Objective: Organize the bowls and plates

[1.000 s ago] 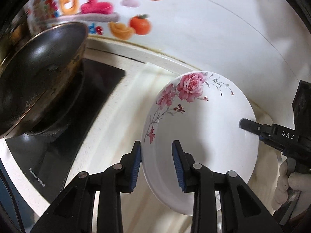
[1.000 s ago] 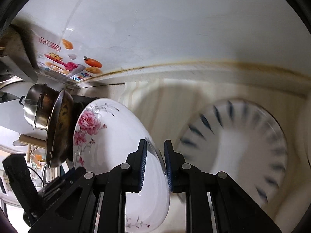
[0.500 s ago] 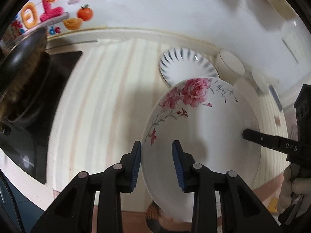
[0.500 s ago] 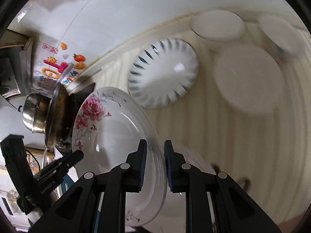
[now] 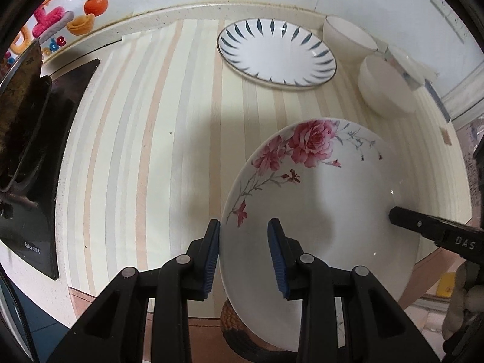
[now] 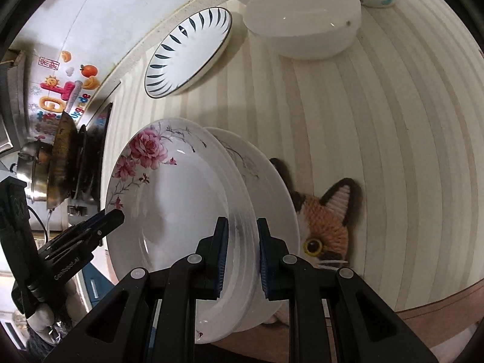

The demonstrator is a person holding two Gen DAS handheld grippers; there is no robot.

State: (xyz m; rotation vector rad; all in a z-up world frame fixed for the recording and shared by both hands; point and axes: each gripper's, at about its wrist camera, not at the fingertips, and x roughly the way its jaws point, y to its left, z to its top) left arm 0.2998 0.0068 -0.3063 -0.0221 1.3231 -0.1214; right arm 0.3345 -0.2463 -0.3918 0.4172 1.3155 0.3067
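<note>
Rose plate (image 5: 326, 199) held over the striped tabletop (image 5: 157, 139)

My left hand-held gripper (image 5: 244, 254) and right hand-held gripper (image 6: 240, 254) each pinch opposite rims, above a second plate (image 6: 272, 187).

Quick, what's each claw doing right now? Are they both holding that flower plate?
Left gripper: shut on the flower plate's near rim.
Right gripper: shut on the opposite rim of the same plate, which sits over another plate.

White letters "DAS" on the right gripper (image 5: 435, 233) arm, partly legible white lettering along the left gripper (image 6: 90, 227) arm, small unreadable white print on the black stovetop (image 5: 33, 249) corner, colourful wall sticker (image 6: 60, 90) lettering too distorted to read
</note>
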